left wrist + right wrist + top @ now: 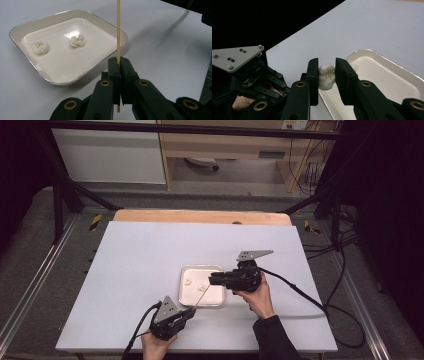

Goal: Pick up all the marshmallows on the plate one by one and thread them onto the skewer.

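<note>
Skewer (118, 30): thin wooden stick, clamped upright between the left gripper's (119, 65) closed jaws in the left gripper view, centre of frame, a short end showing below them; in the high view (201, 296) it slants from that gripper toward the tray, lower centre.
Held ball (326, 76): white lumpy piece, pinched between the right gripper's (326, 72) jaws, centre of the right gripper view, over the tray's near edge.
Right gripper, high view (214, 279): lies level over the tray's right side.
Left gripper, high view (189, 313): just below the tray, lower centre.
Tray (23, 27): shallow, cream, metal-rimmed; upper left of the left gripper view.
Balls in tray: two (40, 47) (77, 40), apart, clear in the left gripper view; faint specks from above.
Right gripper view adds: left gripper's grey plate (237, 57) at left.
Table (135, 265): white top.
Writing: none legible.
</note>
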`<state>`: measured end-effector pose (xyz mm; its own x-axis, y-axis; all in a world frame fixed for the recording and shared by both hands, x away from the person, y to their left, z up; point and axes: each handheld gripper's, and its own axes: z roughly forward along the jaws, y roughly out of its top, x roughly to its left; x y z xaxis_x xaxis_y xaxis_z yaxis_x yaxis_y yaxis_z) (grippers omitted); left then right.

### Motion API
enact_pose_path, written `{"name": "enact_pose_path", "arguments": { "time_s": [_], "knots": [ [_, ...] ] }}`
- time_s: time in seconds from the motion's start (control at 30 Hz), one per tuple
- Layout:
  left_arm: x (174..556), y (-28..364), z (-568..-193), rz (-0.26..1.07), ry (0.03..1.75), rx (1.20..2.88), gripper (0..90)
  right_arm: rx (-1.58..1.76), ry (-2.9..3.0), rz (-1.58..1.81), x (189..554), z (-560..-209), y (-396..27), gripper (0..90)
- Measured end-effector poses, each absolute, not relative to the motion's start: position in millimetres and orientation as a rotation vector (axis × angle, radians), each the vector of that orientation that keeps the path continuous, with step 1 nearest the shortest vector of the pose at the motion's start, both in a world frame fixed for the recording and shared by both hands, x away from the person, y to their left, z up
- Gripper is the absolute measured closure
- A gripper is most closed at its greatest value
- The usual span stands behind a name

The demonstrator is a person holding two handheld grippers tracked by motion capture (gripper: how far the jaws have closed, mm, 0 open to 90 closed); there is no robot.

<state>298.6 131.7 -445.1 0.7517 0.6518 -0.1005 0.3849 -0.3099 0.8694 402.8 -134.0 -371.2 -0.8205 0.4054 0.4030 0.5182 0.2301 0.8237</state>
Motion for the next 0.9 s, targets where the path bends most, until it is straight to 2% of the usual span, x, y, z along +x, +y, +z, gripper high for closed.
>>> {"name": "enact_pose_path", "arguments": {
  "time_s": [0.9],
  "knots": [
    [301,125,-447,0.340,0.822,1.877,88.2,-0.882,-2.297,-1.575,392,-408,-110,75.4]
  ]
}}
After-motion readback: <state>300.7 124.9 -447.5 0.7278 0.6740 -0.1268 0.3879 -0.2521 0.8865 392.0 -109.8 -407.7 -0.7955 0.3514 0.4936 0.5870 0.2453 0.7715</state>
